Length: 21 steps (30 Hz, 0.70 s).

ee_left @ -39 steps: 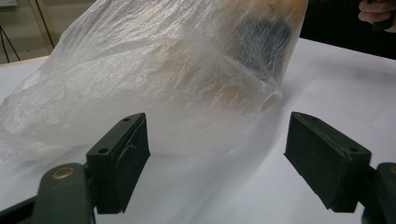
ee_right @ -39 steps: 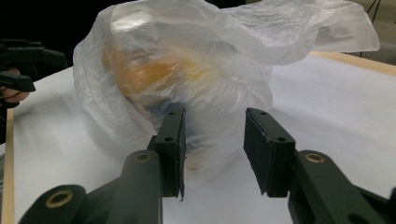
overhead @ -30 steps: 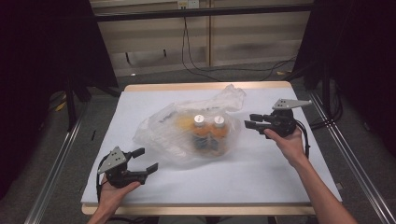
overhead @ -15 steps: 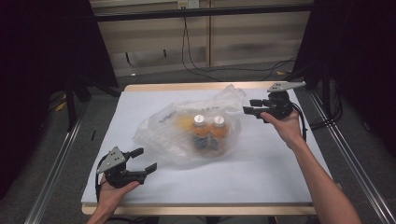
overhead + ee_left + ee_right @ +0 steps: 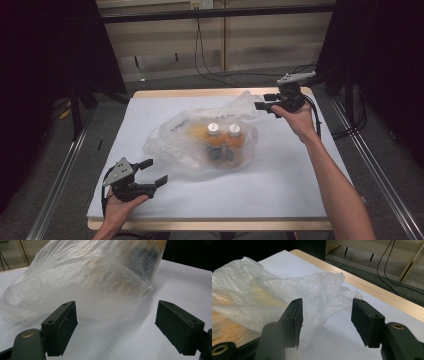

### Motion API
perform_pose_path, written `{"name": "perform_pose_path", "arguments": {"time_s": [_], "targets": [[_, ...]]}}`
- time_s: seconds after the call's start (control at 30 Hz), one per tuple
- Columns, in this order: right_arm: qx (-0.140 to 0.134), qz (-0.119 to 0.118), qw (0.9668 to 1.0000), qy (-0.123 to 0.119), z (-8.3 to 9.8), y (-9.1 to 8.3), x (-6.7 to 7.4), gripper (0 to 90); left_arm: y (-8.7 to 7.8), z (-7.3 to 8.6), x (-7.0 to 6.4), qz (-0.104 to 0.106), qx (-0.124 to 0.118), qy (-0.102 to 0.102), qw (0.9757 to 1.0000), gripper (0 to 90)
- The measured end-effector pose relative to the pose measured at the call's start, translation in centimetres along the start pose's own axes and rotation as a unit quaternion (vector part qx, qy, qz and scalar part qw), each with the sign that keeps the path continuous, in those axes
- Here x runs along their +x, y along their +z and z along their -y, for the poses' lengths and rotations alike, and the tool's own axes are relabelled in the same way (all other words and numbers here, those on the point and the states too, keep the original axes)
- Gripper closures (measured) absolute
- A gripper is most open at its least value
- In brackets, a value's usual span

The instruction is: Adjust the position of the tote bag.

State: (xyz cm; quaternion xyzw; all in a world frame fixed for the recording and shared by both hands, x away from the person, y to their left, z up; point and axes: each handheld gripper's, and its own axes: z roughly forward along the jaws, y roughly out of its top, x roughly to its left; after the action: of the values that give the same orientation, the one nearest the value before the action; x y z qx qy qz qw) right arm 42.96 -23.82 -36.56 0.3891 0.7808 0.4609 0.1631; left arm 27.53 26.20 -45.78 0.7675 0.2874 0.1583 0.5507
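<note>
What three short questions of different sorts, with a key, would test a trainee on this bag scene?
1. True or false: the right tool is clamped on the plastic bag.
2. How many white-capped bottles stand in the bag?
3. Which tool is at the near edge of the table: A left, B right?

Key:
1. False: its jaws have just been opening, with the bag's crumpled end between them, unpinched.
2. Two.
3. A, the left tool, open.

We see a clear plastic bag (image 5: 200, 142) in the middle of our white surface (image 5: 280, 185), two orange bottles (image 5: 224, 142) with white caps inside it, our left gripper (image 5: 152, 171) open near the front corner, our right gripper (image 5: 261, 101) just opening, at the bag's far end
</note>
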Motion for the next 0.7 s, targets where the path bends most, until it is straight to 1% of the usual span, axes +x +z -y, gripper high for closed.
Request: {"name": "perform_pose_path", "arguments": {"time_s": [0.07, 0.1, 0.13, 0.17, 0.2, 0.23, 0.3, 0.33, 0.37, 0.4, 0.43, 0.57, 0.63, 0.67, 0.7], "targets": [[0.005, 0.001, 1.0000, 0.000, -0.3, 0.5, -0.2, 41.2, -0.1, 0.0, 0.1, -0.002, -0.002, 0.000, 1.0000, 17.3], [0.008, 0.002, 1.0000, 0.002, -0.5, 1.1, -0.3, 40.7, 0.0, 0.0, 0.1, 0.001, -0.002, -0.002, 1.0000, 17.1], [0.008, 0.002, 1.0000, 0.002, -0.5, 1.1, -0.3, 40.7, 0.0, 0.0, 0.1, 0.004, -0.002, -0.002, 1.0000, 17.1], [0.014, 0.003, 0.9999, 0.000, -0.7, 1.4, -0.3, 39.7, 0.1, 0.1, 0.0, 0.000, -0.004, -0.005, 1.0000, 16.9], [0.018, 0.001, 0.9998, 0.002, -0.8, 1.7, -0.4, 39.0, 0.1, 0.1, 0.1, 0.001, 0.002, 0.000, 1.0000, 16.7], [0.019, 0.002, 0.9998, 0.008, -0.9, 2.3, -0.6, 38.5, 0.1, 0.1, 0.0, 0.002, 0.003, 0.001, 1.0000, 16.5], [0.020, -0.001, 0.9997, 0.009, -1.0, 2.6, -0.7, 38.9, 0.2, 0.1, -0.1, 0.004, 0.002, 0.001, 1.0000, 16.5], [0.026, -0.001, 0.9996, 0.007, -0.9, 3.1, -0.7, 41.4, 0.2, 0.1, -0.1, 0.006, 0.005, 0.008, 0.9999, 16.5], [0.026, -0.001, 0.9996, 0.007, -0.9, 3.1, -0.7, 41.4, 0.2, 0.1, -0.1, 0.008, 0.002, 0.004, 1.0000, 16.5], [0.034, -0.006, 0.9994, 0.005, -0.8, 3.5, -0.7, 44.8, 0.2, 0.1, -0.1, 0.008, 0.004, 0.005, 0.9999, 16.5], [0.034, -0.006, 0.9994, 0.005, -0.8, 3.5, -0.7, 44.8, 0.2, 0.1, -0.1, 0.008, 0.004, 0.005, 0.9999, 16.5], [0.046, -0.023, 0.9986, 0.011, -0.4, 4.0, -0.6, 53.3, 0.0, 0.0, 0.0, 0.002, 0.005, 0.009, 0.9999, 16.5], [0.049, -0.027, 0.9984, 0.005, -0.4, 4.2, -0.5, 58.7, 0.0, 0.0, -0.1, 0.000, -0.001, 0.002, 1.0000, 16.5], [0.049, -0.034, 0.9982, 0.006, -0.4, 4.4, -0.4, 64.9, -0.1, 0.0, 0.0, 0.003, 0.000, 0.006, 1.0000, 16.5], [0.050, -0.037, 0.9981, 0.005, -0.3, 4.5, -0.3, 69.9, -0.1, 0.0, 0.0, 0.003, 0.000, 0.006, 1.0000, 16.5]]}}
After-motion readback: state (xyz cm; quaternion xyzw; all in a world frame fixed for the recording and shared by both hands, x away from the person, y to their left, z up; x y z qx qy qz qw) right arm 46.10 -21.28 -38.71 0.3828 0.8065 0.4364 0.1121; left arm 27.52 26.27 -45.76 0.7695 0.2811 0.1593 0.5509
